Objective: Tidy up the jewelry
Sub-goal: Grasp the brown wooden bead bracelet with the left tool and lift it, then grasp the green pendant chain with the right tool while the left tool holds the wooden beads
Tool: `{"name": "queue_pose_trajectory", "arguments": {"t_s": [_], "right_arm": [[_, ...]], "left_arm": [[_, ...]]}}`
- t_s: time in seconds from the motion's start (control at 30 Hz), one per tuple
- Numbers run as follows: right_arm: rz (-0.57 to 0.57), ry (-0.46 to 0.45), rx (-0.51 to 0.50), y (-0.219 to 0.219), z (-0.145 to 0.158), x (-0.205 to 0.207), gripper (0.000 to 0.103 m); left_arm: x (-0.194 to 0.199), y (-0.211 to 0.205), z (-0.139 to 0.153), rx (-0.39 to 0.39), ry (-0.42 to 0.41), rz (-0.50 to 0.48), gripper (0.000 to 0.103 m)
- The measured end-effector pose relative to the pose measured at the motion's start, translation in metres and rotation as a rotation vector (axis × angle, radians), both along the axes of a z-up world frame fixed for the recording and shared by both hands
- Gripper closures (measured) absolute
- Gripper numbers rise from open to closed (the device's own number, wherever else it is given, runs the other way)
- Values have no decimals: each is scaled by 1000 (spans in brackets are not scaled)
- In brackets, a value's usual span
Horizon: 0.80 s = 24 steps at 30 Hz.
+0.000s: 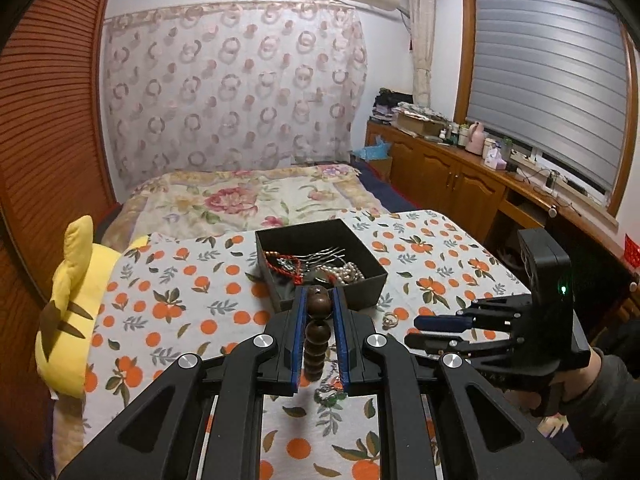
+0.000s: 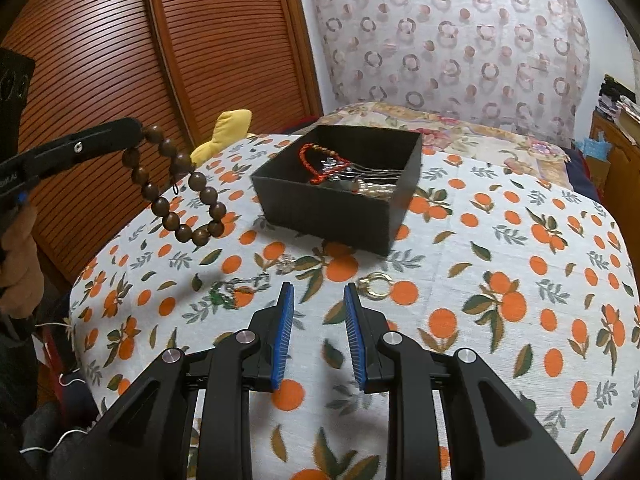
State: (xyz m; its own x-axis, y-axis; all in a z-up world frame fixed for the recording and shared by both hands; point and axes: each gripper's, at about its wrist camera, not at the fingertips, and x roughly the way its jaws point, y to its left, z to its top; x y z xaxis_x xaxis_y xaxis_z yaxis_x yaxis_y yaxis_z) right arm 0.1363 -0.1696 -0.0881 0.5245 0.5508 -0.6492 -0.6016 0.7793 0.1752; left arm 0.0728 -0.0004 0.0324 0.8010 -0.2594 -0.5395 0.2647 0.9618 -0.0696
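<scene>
My left gripper (image 1: 319,294) is shut on a brown wooden bead bracelet (image 1: 318,332), which hangs in the air below its tips, left of the box; the bracelet (image 2: 176,188) shows as a full loop in the right wrist view. A black open box (image 2: 340,184) on the orange-print tablecloth holds a red cord, a metal hair comb and pearls. The same box (image 1: 320,264) lies just beyond the left fingertips. My right gripper (image 2: 319,292) hovers open over the cloth with nothing between its fingers. A gold ring (image 2: 376,284) lies right of its tips, a silver chain with green stones (image 2: 236,290) to the left.
A table with the orange-print cloth (image 2: 520,280) stands in front of a bed with a floral blanket (image 1: 248,196). A yellow plush toy (image 1: 76,300) sits at the table's left edge. Wooden slatted doors (image 2: 120,60) stand at left, low cabinets (image 1: 448,172) under the window.
</scene>
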Motion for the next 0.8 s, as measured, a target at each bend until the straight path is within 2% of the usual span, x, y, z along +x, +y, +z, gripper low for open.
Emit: {"name": "queue_pose_trajectory", "arguments": {"t_s": [0.57, 0.8], "right_arm": [[210, 5, -95, 79, -8, -15, 75], [270, 22, -143, 98, -13, -12, 75]], "left_arm": [[-2, 31, -18, -18, 29, 61, 91], [-5, 40, -22, -29, 32, 76, 91]]}}
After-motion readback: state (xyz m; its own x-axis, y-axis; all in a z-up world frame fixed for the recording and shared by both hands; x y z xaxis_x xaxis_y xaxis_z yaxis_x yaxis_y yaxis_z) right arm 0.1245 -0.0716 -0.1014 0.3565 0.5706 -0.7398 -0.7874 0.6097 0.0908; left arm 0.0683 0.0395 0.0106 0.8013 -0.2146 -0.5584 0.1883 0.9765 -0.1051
